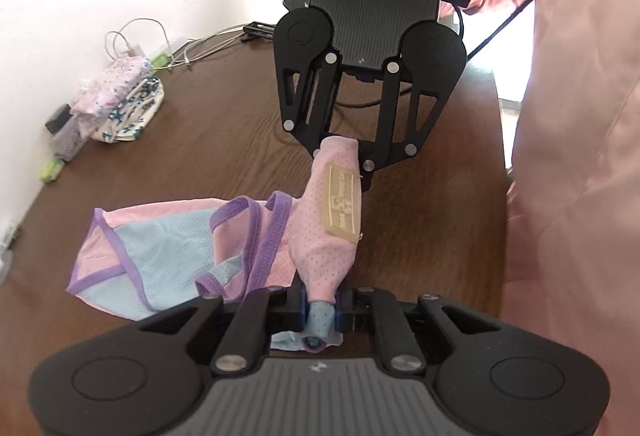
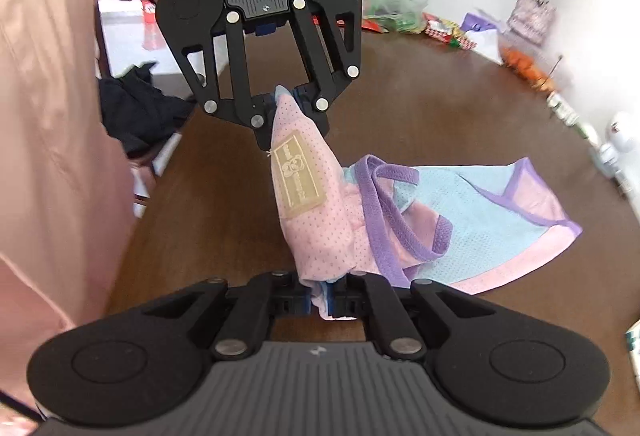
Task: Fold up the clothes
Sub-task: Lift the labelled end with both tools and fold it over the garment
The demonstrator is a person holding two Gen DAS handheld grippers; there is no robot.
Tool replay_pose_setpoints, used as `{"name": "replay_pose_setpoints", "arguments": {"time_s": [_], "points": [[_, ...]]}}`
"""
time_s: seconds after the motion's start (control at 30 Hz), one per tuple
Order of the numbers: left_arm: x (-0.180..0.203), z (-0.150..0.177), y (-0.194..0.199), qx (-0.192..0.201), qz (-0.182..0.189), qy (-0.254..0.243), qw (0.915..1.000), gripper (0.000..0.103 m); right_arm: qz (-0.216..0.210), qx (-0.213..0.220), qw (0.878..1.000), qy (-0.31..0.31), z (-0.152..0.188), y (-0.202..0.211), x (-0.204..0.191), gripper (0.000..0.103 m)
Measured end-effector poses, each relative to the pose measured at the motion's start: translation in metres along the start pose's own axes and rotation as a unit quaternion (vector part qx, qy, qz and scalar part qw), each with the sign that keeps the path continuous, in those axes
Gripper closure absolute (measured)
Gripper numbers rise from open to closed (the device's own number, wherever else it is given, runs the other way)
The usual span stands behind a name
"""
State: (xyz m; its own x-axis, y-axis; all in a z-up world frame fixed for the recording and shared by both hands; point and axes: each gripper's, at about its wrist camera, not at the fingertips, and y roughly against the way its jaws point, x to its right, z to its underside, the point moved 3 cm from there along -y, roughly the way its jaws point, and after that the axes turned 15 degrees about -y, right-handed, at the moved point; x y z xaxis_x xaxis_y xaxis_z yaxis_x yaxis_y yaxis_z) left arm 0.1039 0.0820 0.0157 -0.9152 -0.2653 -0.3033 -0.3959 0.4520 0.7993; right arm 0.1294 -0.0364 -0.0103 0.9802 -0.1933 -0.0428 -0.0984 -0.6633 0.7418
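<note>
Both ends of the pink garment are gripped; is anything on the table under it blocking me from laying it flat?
Nothing visible. The pink garment spans from the left hand-held gripper to the right hand-held gripper, over bare brown table. The folded clothes pile sits off by the wall.

A small pink and light blue top (image 1: 168, 248) with purple edges lay partly on the brown table. One end was pulled up into a tight bunch, with a tan patch (image 1: 342, 200) showing. The cloth had tiny dots.
</note>
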Motion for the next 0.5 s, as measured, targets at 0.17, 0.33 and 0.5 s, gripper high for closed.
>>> {"name": "replay_pose_setpoints", "arguments": {"time_s": [0.17, 0.33, 0.5], "points": [[-0.053, 0.001, 0.024, 0.048, 0.035, 0.087, 0.9944, 0.090, -0.079, -0.003, 0.992, -0.099, -0.025, 0.013, 0.048, 0.097], [-0.125, 0.023, 0.003, 0.053, 0.027, 0.183, 0.9813, 0.086, -0.139, -0.007, 0.970, -0.199, -0.045, 0.016, 0.099, 0.097], [-0.155, 0.051, -0.022, 0.040, 0.047, 0.226, 0.9722, 0.082, -0.147, -0.016, 0.952, -0.269, -0.031, -0.019, 0.138, 0.097]]}}
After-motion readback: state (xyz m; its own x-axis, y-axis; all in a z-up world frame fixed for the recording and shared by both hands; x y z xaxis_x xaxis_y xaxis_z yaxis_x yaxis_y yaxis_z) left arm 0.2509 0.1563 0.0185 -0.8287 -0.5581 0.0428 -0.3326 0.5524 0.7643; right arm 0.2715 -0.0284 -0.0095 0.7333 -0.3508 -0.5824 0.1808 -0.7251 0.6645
